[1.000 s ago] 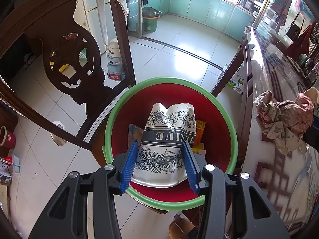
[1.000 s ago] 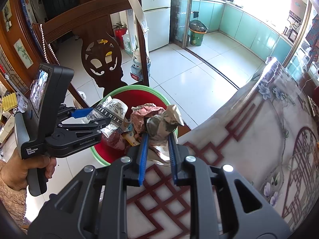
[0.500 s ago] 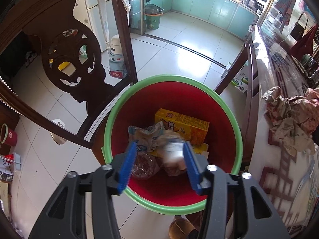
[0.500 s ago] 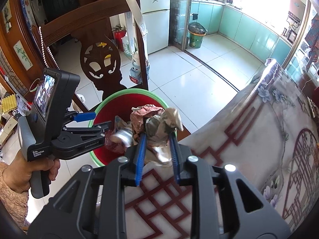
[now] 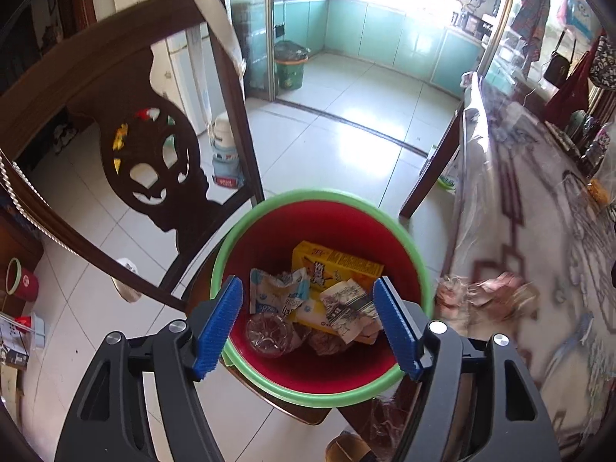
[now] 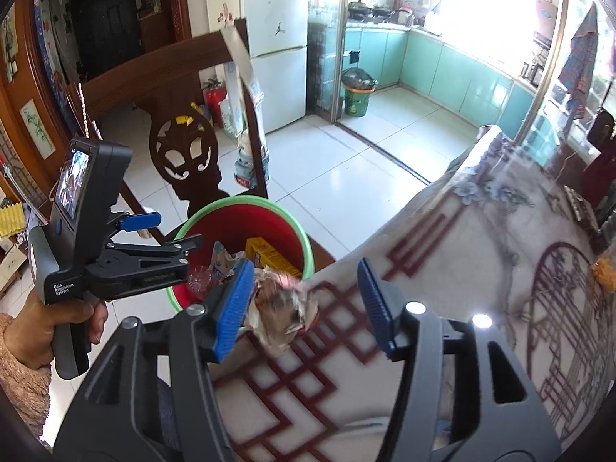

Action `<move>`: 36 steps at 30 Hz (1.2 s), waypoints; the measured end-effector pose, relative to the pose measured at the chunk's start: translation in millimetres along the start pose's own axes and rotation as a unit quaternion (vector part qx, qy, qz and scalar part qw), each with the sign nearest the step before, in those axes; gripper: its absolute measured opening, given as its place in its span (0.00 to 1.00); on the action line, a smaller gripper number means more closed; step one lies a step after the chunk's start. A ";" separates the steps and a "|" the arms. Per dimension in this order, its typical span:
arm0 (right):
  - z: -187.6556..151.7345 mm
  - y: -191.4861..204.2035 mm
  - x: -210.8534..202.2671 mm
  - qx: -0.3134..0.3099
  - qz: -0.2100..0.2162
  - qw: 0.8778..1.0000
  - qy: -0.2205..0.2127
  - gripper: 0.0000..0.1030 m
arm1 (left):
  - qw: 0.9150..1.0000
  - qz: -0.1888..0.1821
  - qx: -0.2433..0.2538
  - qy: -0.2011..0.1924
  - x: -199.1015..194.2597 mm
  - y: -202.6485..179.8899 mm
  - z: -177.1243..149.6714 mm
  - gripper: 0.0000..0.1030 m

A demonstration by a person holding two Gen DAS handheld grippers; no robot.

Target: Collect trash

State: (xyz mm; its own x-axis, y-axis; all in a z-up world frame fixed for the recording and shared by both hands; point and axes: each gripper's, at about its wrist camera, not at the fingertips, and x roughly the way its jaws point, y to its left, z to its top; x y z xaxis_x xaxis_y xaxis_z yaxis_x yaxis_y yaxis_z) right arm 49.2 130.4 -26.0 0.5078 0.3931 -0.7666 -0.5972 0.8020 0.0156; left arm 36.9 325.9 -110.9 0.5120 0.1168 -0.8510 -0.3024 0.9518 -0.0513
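Observation:
A red bin with a green rim [image 5: 408, 238] stands on a chair seat beside the table; it also shows in the right wrist view [image 6: 292, 227]. Inside lie a yellow box [image 5: 338, 265], a flattened patterned paper cup [image 5: 348, 306], a wrapper and a clear plastic piece. My left gripper [image 5: 308, 323] is open and empty above the bin. My right gripper [image 6: 304, 304] is open. A crumpled paper wad [image 6: 283, 308] lies blurred at the table edge between its fingers, close to the left finger; it also shows in the left wrist view [image 5: 485, 296].
A dark carved wooden chair back [image 5: 150, 115] rises left of the bin. The table [image 6: 481, 269] with a red-patterned plastic cover fills the right. A green kitchen bin [image 5: 290, 69] stands far back on the white tiled floor.
My left gripper let go of the patterned paper cup, which dropped into the bin. My right gripper opened and released the crumpled paper wad at the table edge. Both grippers drew back a little.

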 end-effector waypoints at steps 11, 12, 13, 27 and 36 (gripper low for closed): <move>-43.9 -71.8 -112.5 0.043 -0.058 0.994 -0.083 0.80 | 0.988 -0.099 0.039 -0.112 -99.7 -102.3 0.9 0.85; -51.6 -80.4 -122.2 0.052 -0.063 0.992 -0.091 0.82 | 0.985 -0.112 0.046 -0.123 -106.1 -115.0 -1.1 0.87; -61.4 -91.0 -133.5 0.063 -0.071 0.990 -0.103 0.84 | 0.981 -0.125 0.053 -0.137 -112.5 -130.1 -3.7 0.90; -165.6 -189.4 -174.4 0.101 -0.218 0.943 -0.229 0.95 | 0.937 -0.116 0.146 -0.294 -129.4 -313.3 -39.8 0.93; -173.4 -218.2 -149.1 0.160 -0.253 0.934 -0.194 0.95 | 0.961 -0.101 0.096 -0.239 -85.8 -297.7 -31.9 0.93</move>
State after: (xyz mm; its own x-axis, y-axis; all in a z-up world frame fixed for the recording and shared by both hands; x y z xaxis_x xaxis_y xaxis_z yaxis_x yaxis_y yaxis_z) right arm -3.9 -181.3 -26.4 0.8987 0.0116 -0.4384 -0.0359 0.9982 -0.0472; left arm 57.4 23.6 -39.3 0.8693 -0.0027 -0.4943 -0.0270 0.9982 -0.0531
